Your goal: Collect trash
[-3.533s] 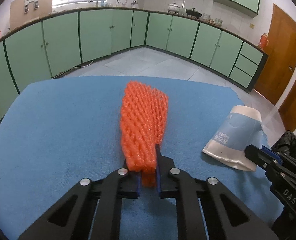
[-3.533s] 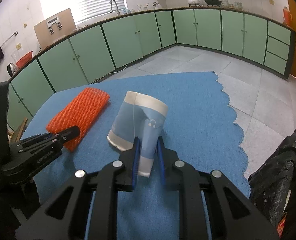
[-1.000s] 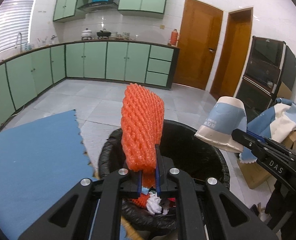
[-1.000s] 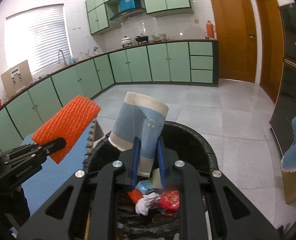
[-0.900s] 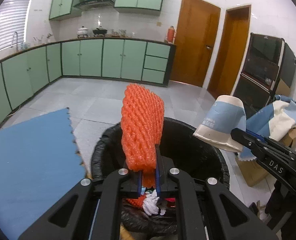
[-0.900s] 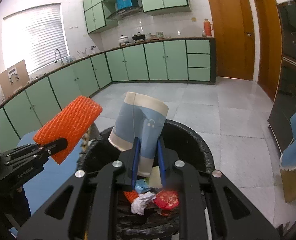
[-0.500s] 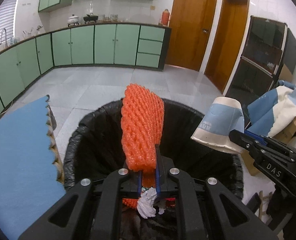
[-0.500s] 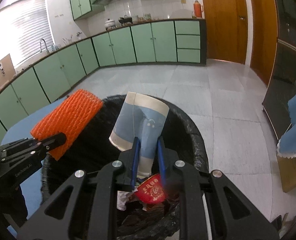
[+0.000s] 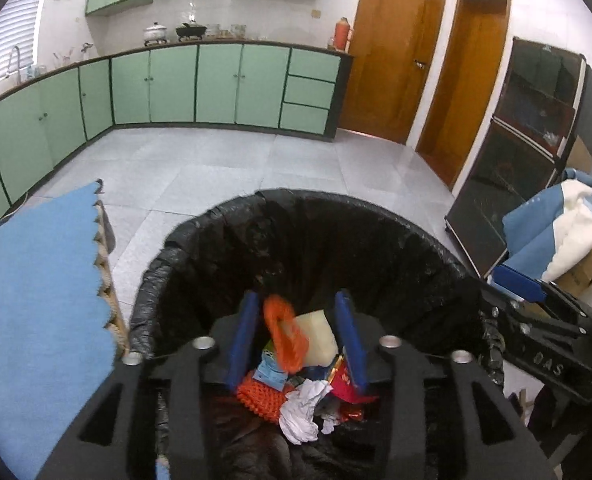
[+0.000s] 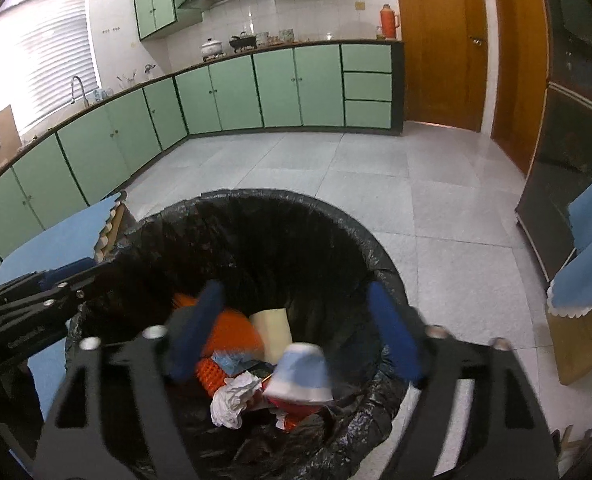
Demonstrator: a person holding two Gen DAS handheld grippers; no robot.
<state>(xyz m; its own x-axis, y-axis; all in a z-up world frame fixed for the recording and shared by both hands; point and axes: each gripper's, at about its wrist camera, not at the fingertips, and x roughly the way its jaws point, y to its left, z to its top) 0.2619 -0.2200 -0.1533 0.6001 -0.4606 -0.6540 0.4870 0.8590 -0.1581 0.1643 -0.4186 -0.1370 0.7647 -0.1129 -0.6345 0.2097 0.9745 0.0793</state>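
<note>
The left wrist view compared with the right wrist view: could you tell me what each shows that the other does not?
Only the left wrist view shows the second wooden door. Only the right wrist view shows the blue-and-white paper cup in the trash and the window blinds. Both show the black-lined bin, the orange foam net falling between opening jaws, crumpled white paper and green cabinets.
</note>
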